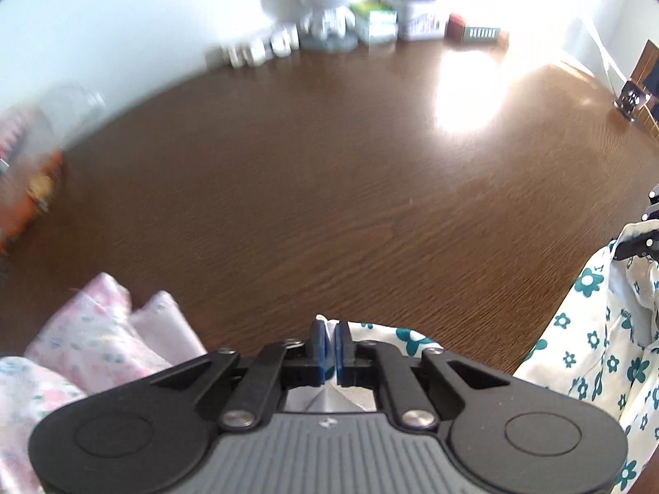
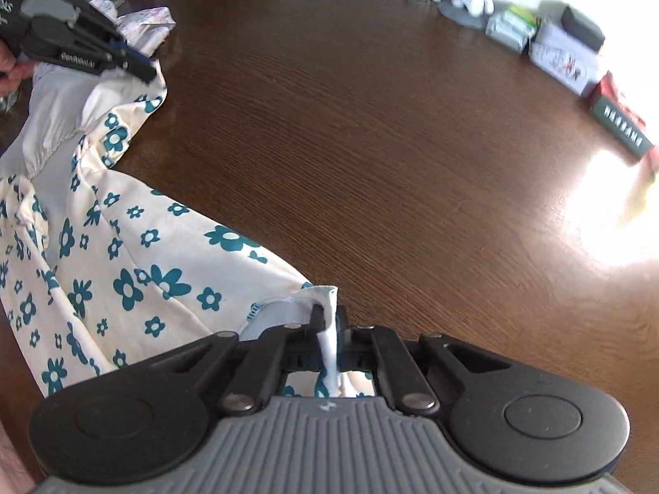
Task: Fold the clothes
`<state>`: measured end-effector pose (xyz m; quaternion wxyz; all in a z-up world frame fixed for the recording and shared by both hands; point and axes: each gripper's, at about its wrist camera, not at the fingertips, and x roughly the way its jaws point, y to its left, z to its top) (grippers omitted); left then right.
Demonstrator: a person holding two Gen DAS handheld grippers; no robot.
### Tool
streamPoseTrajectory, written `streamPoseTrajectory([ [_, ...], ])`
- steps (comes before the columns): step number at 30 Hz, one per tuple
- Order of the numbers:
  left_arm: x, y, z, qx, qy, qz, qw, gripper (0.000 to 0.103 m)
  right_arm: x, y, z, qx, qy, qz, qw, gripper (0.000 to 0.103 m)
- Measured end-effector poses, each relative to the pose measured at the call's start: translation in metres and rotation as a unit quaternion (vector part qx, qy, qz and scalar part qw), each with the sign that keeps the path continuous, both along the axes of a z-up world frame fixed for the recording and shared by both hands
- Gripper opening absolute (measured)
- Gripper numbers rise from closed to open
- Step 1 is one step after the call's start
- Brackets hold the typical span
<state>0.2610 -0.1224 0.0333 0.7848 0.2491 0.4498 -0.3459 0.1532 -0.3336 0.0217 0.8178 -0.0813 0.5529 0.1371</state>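
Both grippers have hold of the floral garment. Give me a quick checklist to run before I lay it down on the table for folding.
1. Left hand-held gripper shut on the cream fabric garment with teal flowers: ok, white cloth shows between its blue pads.
2. Right hand-held gripper shut on the same garment's edge: ok.
3. Bare space on the dark brown wooden table ahead: ok.
4. Pile of pink patterned fabric clear of the laying area: ok, it sits off to the left edge.
5. Garment spread flat between the grips: not ok, it sags in bunched folds.
6. Lower hem free of the table edge: cannot tell, out of view.
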Motion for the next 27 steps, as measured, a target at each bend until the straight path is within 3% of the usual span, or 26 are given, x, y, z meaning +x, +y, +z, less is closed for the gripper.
streamPoseTrajectory([
  [3, -0.025, 0.026, 0.035, -0.034, -0.057, 0.002, 0.9978, 0.003, -0.019, 0.001, 0.020, 0.004, -0.039, 0.005, 0.999, 0.003],
  [7, -0.084, 0.076, 0.081, -0.093, -0.131, 0.012, 0.9870, 0.003, -0.071, 0.009, 0.053, 0.003, -0.109, 0.024, 0.994, 0.003],
  [10, -0.131, 0.122, 0.091, -0.116, -0.158, 0.030, 0.9801, 0.003, -0.115, 0.024, 0.063, -0.014, -0.147, 0.046, 0.988, 0.003],
  [13, -0.172, 0.158, 0.076, -0.110, -0.164, 0.059, 0.9786, 0.003, -0.155, 0.041, 0.057, -0.042, -0.169, 0.070, 0.982, 0.003],
  [17, -0.205, 0.190, 0.034, -0.100, -0.142, 0.114, 0.9782, 0.003, -0.205, 0.064, 0.042, -0.075, -0.186, 0.092, 0.975, 0.003],
  [21, -0.208, 0.206, 0.000, -0.096, -0.117, 0.147, 0.9775, 0.003, -0.220, 0.070, 0.016, -0.079, -0.182, 0.076, 0.977, 0.003],
  [27, -0.218, 0.208, -0.011, -0.093, -0.123, 0.150, 0.9765, 0.003, -0.234, 0.072, -0.002, -0.080, -0.186, 0.064, 0.977, 0.003],
])
